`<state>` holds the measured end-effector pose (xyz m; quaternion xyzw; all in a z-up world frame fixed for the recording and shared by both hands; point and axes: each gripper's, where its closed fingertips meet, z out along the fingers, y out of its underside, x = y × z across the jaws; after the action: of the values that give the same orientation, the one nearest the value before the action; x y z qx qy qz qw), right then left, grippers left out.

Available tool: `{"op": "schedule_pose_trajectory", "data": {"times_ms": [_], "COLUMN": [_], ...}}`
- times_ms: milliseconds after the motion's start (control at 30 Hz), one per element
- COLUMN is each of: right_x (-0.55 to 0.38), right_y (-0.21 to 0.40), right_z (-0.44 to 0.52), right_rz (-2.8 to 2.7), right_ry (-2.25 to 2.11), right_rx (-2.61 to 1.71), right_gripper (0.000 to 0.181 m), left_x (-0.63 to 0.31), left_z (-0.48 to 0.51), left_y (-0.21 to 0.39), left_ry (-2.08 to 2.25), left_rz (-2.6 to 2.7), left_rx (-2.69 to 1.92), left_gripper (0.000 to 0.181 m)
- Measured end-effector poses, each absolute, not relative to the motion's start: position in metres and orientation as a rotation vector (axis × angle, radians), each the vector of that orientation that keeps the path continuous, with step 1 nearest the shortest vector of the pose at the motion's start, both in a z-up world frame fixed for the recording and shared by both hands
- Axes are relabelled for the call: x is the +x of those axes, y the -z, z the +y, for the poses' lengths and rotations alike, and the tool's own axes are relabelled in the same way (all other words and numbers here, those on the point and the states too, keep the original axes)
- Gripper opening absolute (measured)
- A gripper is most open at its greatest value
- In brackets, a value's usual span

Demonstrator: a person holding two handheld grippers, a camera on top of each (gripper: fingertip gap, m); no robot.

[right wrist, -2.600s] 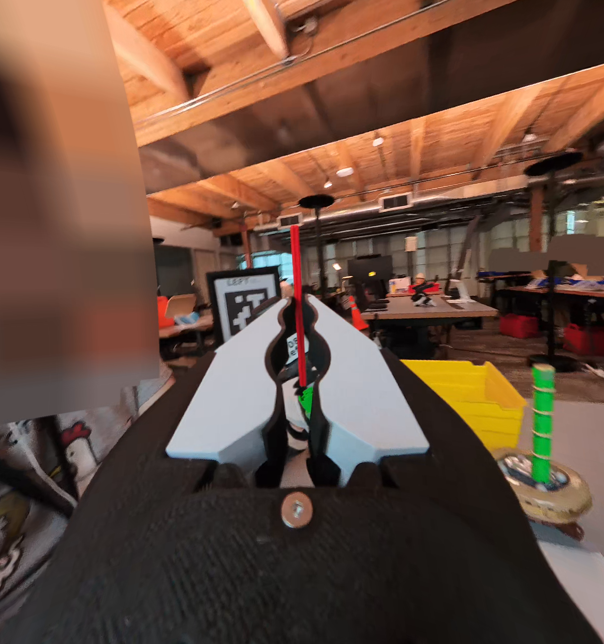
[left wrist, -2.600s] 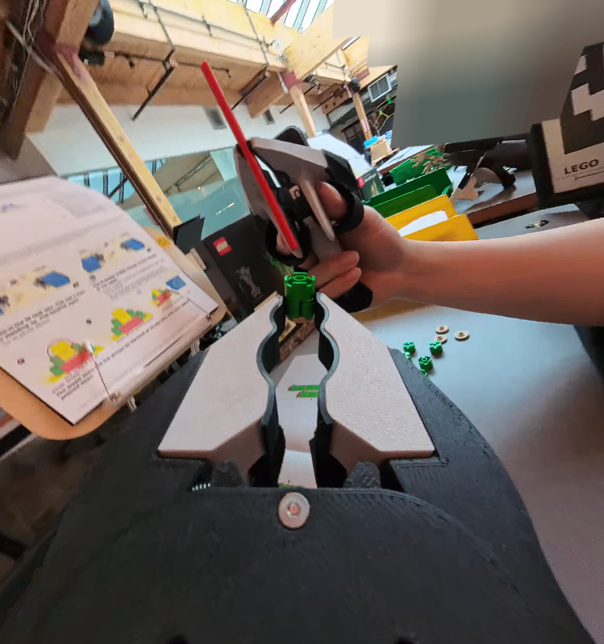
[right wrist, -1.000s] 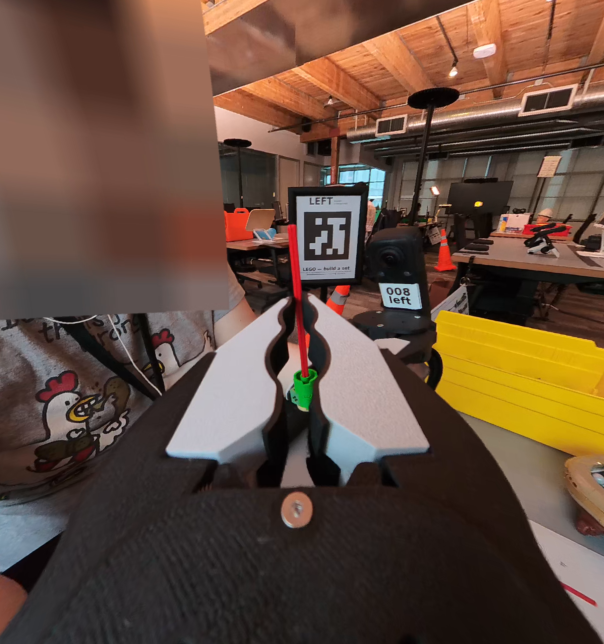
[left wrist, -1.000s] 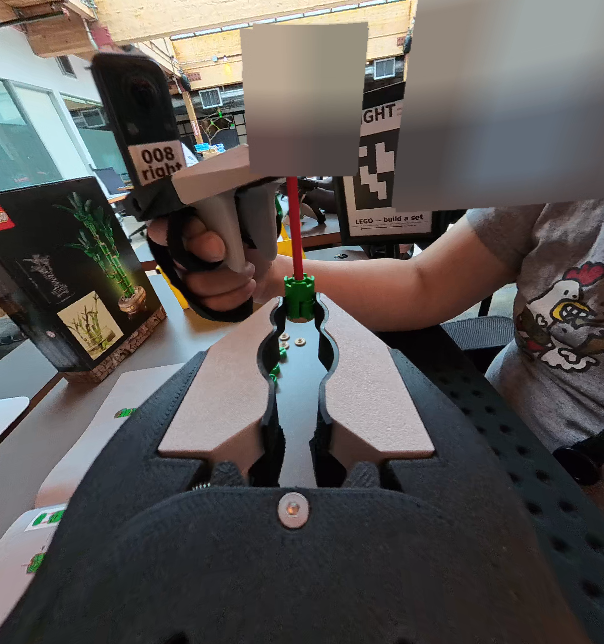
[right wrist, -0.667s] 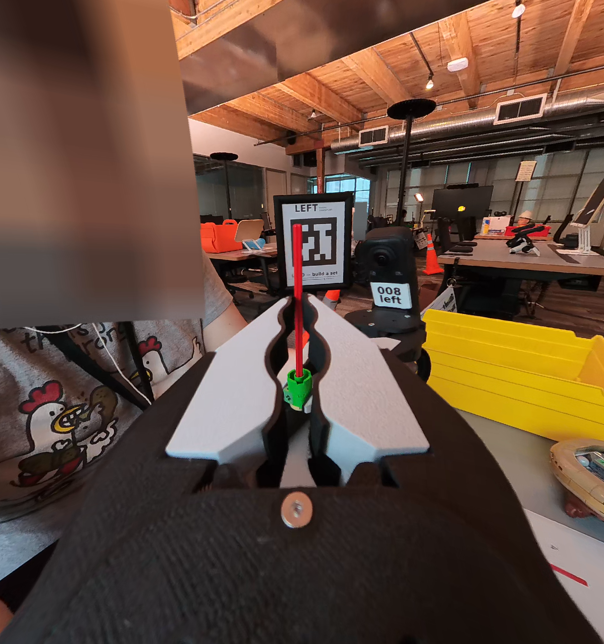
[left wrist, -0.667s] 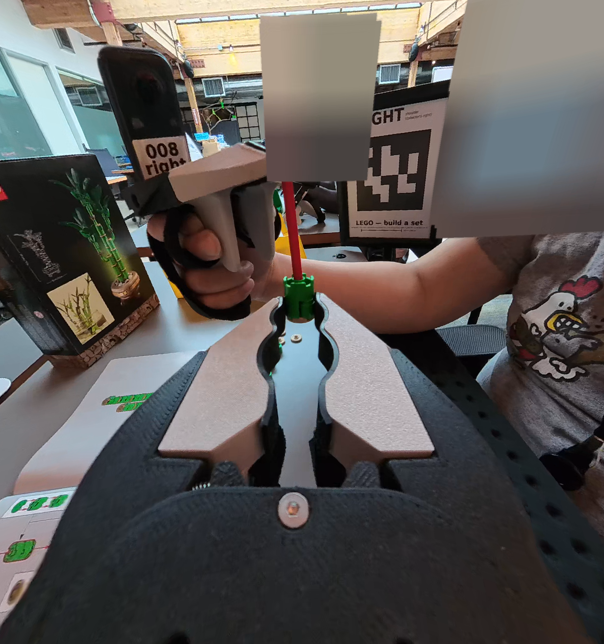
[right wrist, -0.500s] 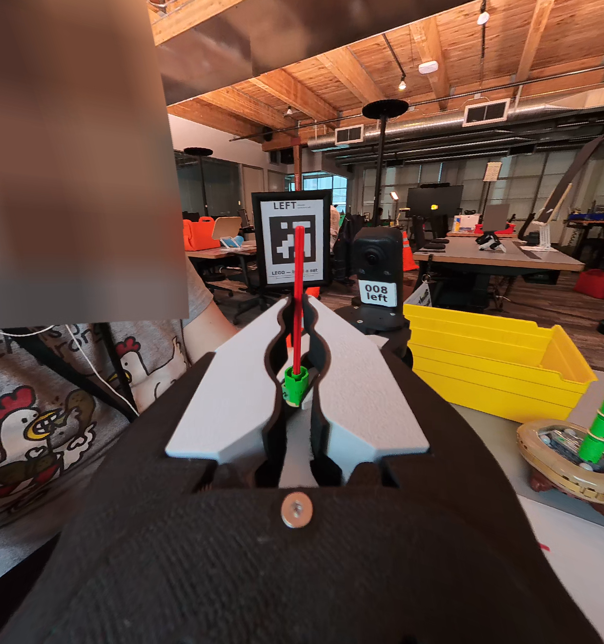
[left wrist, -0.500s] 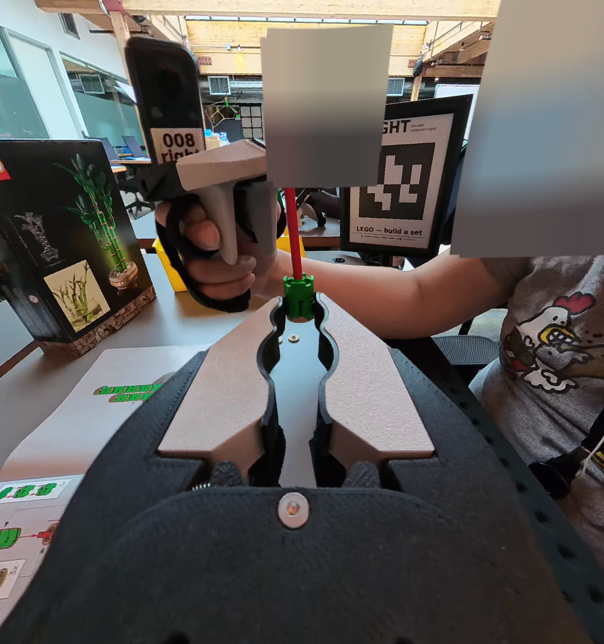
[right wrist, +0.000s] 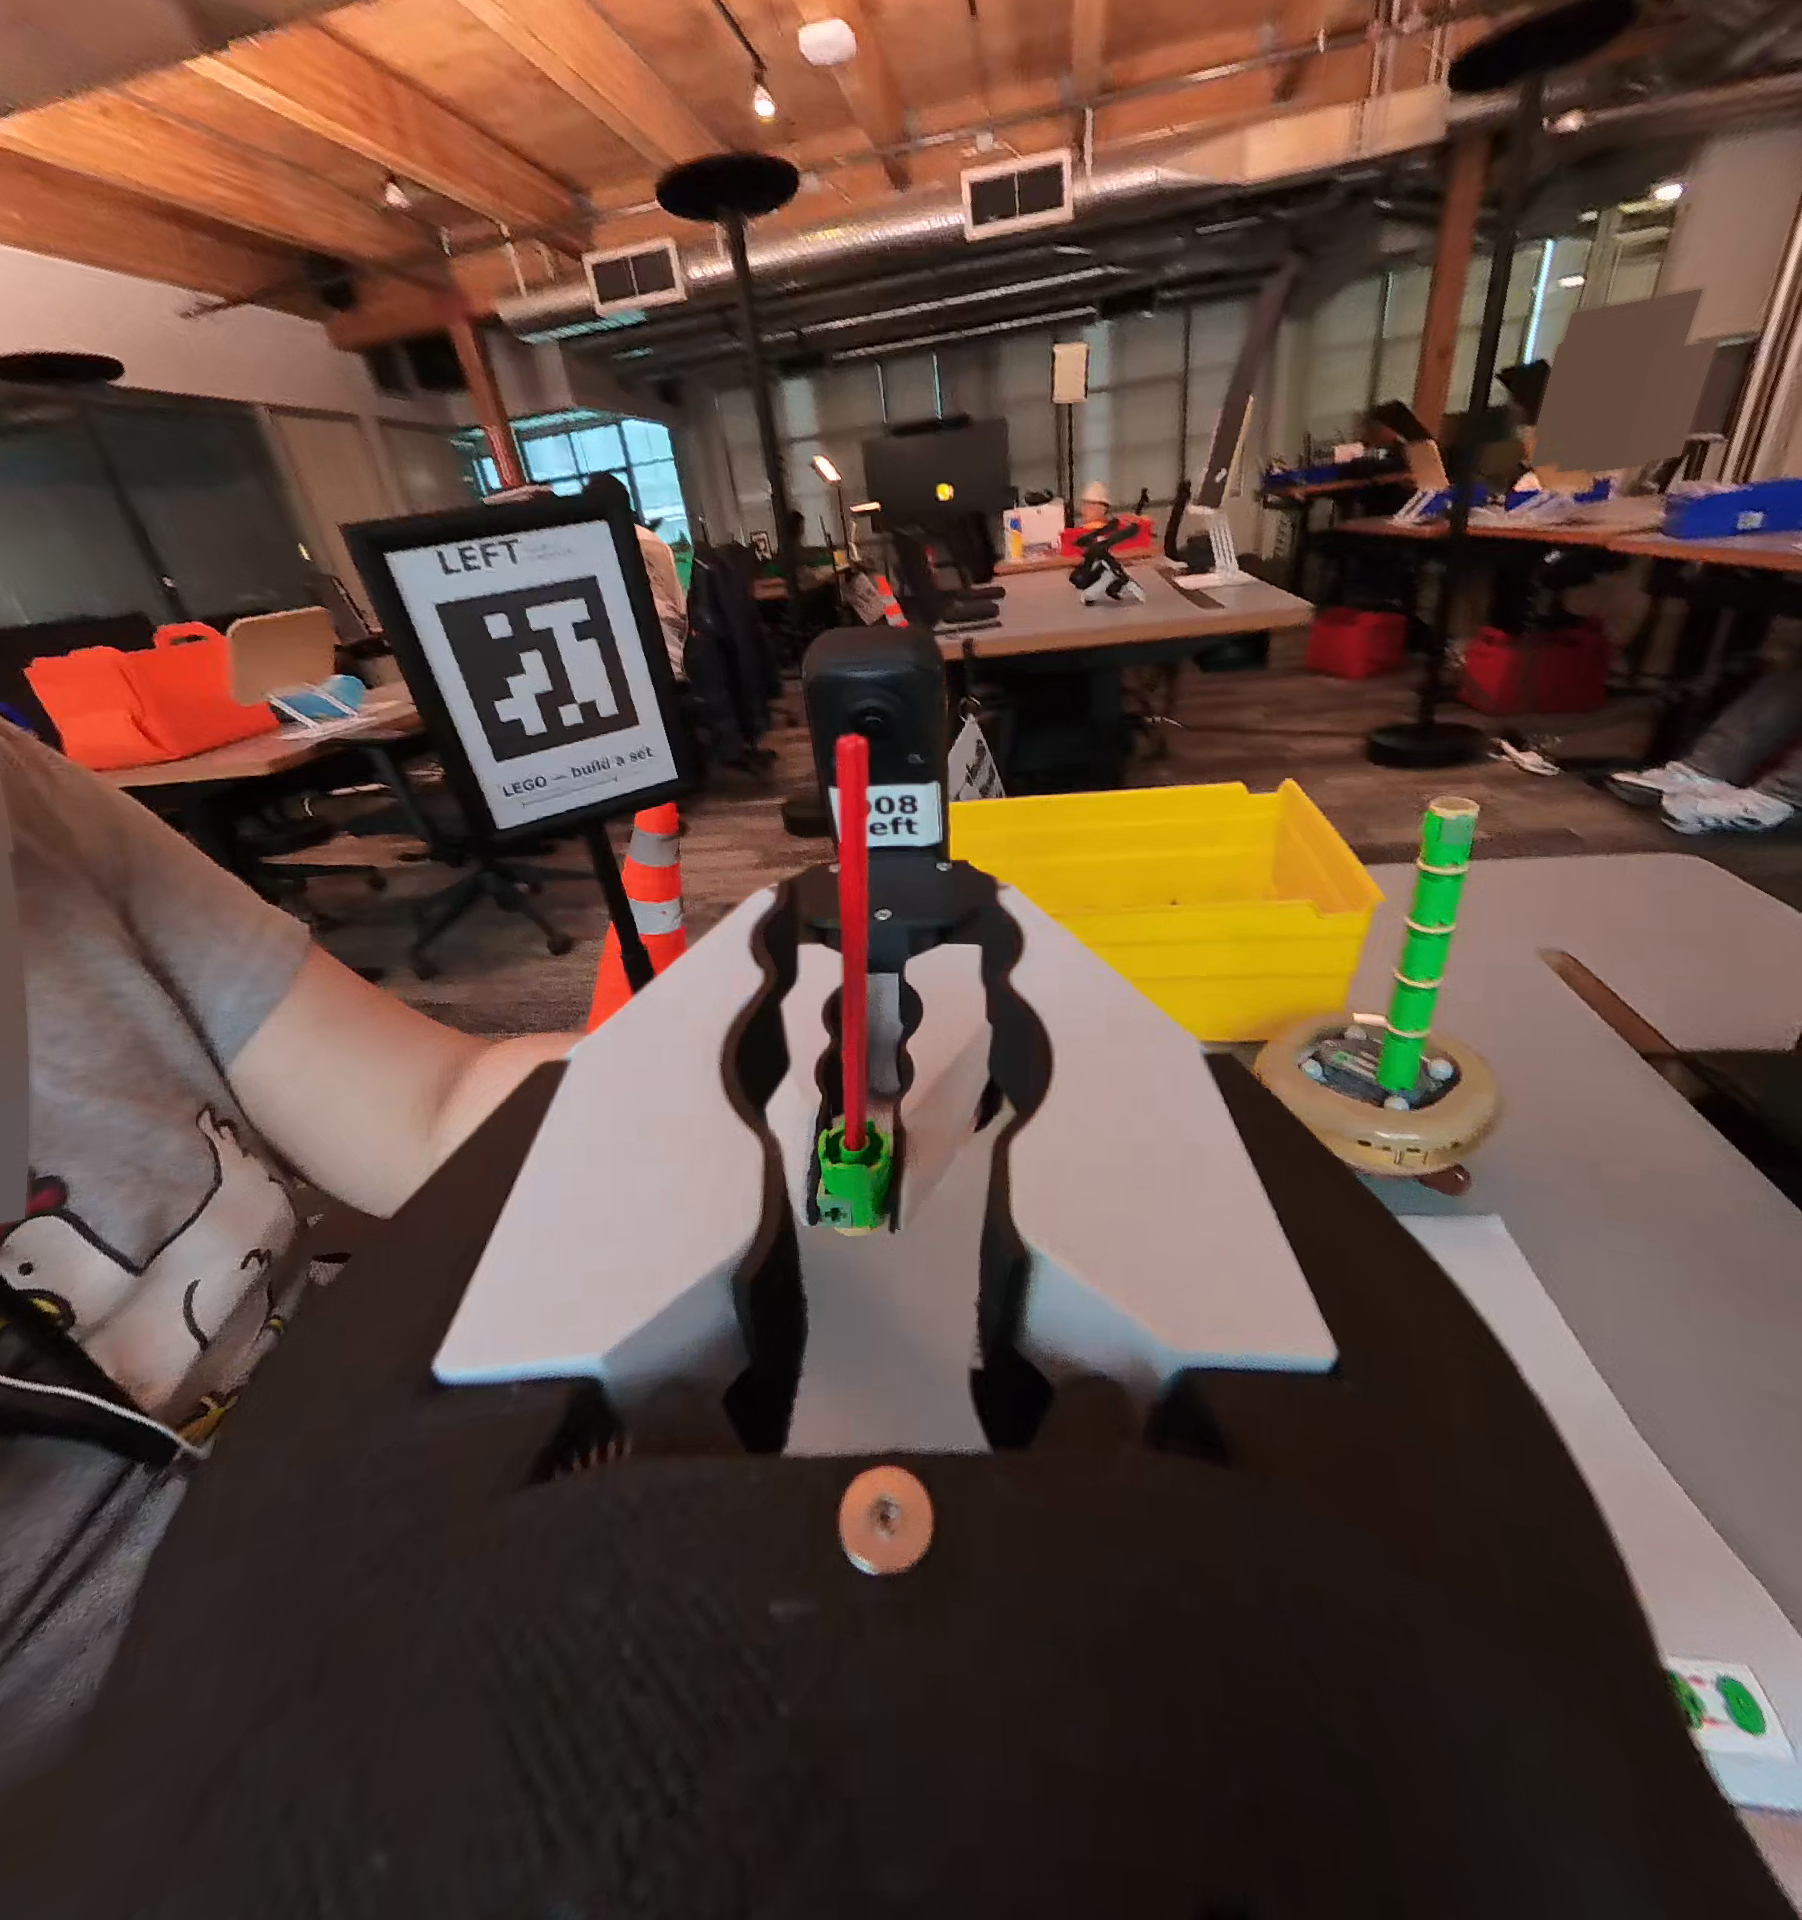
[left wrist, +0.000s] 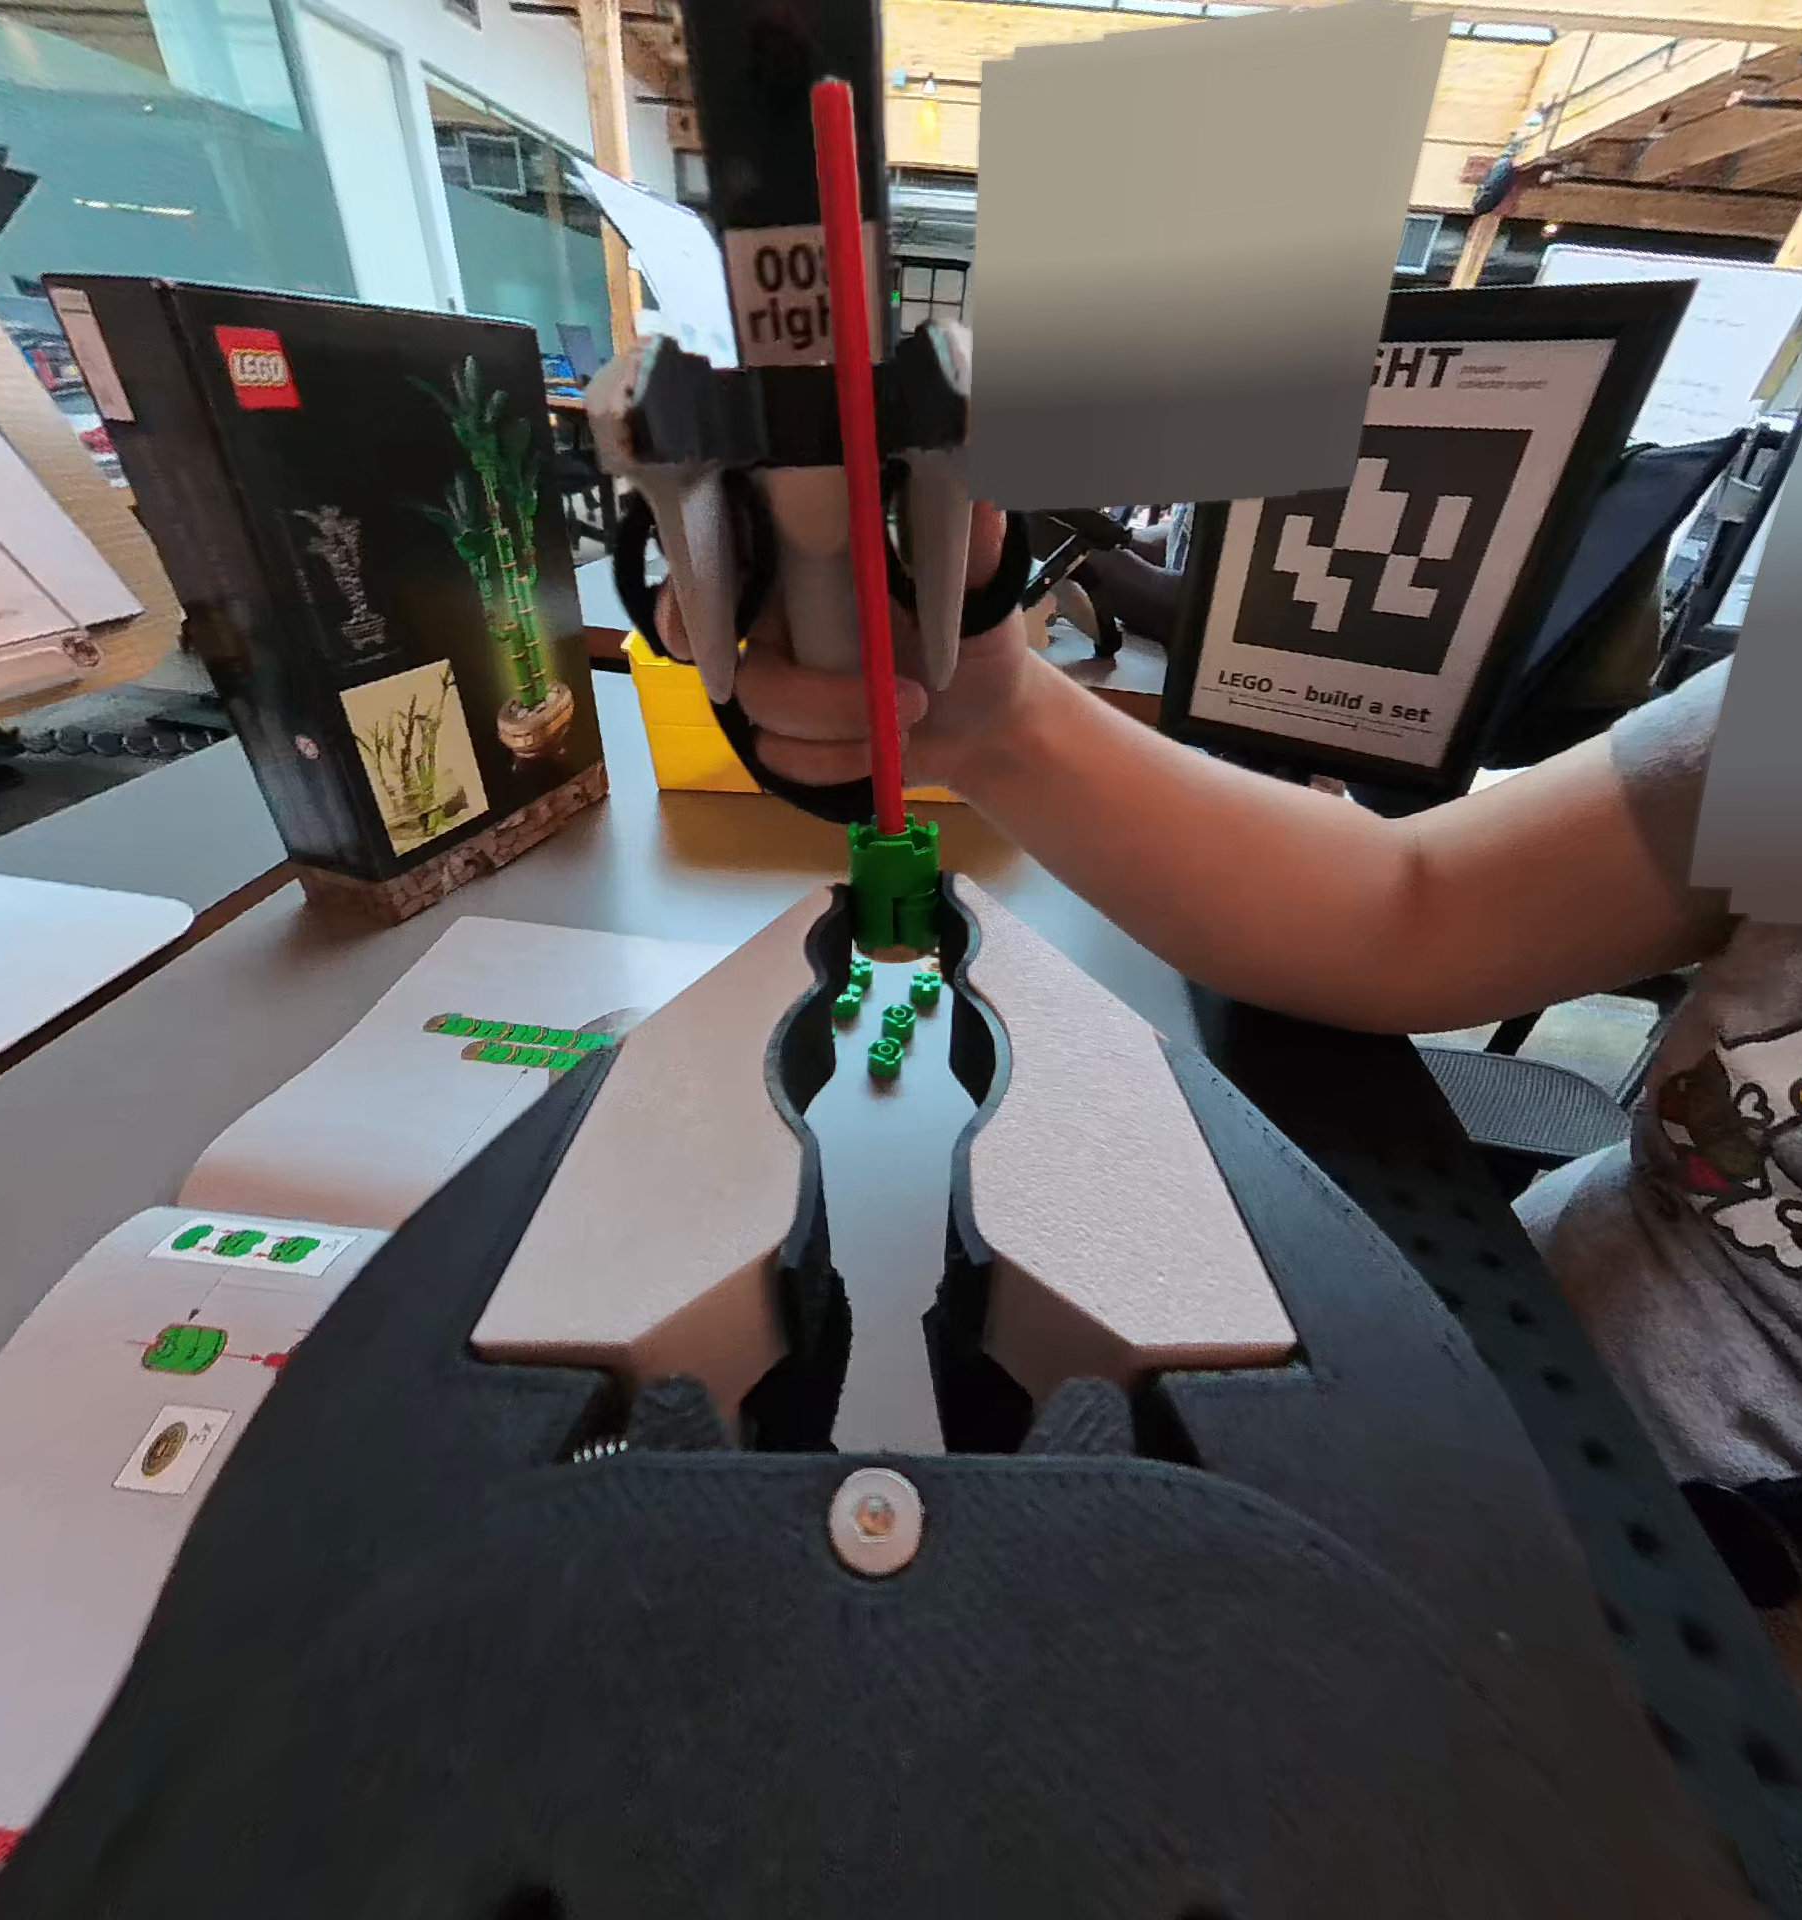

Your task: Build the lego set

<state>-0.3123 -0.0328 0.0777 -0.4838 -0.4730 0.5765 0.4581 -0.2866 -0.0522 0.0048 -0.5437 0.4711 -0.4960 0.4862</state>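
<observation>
The left gripper [left wrist: 894,914], its two pale wedge-shaped fingers drawn nearly together at the tips, pinches a small round green Lego brick [left wrist: 894,883] from both sides, and a long thin red Lego rod [left wrist: 853,436] stands upright in the hole on top of that brick. The right gripper [right wrist: 881,935] faces it head-on with its jaws parted wide around the rod, touching neither the rod [right wrist: 853,935] nor the brick [right wrist: 853,1179] as far as the right wrist view shows. A person's hand [left wrist: 824,717] grips the right tool's handle behind the rod, the bare forearm reaching across the dark tabletop [left wrist: 201,831]. Below the left fingers lie four loose small green Lego pieces [left wrist: 884,1055] on the table, close together. To the left, an open white instruction booklet [left wrist: 377,1101] with printed green parts lies flat beside the gripper. Farther back stands one black Lego box [left wrist: 357,582] picturing bamboo, upright near the table's edge. In the right wrist view, one partly built model, a segmented green bamboo stalk [right wrist: 1422,956] rising from a round tan pot base [right wrist: 1380,1107], stands on the grey table to the right, just in front of one yellow plastic bin [right wrist: 1167,894]. Two black-framed marker signs show, one in each view [left wrist: 1396,540] [right wrist: 538,675], standing behind the grippers. An orange traffic cone [right wrist: 648,914] stands on the floor beyond the table.
</observation>
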Motion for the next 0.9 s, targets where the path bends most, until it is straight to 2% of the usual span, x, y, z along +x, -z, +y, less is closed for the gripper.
{"op": "schedule_pose_trajectory", "data": {"times_ms": [67, 133, 900], "right_x": [-0.314, -0.314, -0.314], "right_y": [-0.075, -0.075, -0.065], "right_z": [-0.028, -0.027, -0.014], "right_rz": [-1.147, -1.130, -1.093], "right_ry": [-1.419, -1.446, -1.429], "right_rx": [-1.226, -1.226, -1.290], "right_gripper": [0.023, 0.002, 0.002], "left_x": [-0.288, -0.290, -0.290], "left_z": [-0.047, -0.043, -0.032], "left_y": [-0.003, -0.003, 0.005], "left_ry": [1.203, 1.200, 1.173], "left_rz": [1.124, 1.100, 1.070], "left_rx": [-1.349, -1.369, -1.462], "left_gripper": [0.014, 0.014, 0.013]}}
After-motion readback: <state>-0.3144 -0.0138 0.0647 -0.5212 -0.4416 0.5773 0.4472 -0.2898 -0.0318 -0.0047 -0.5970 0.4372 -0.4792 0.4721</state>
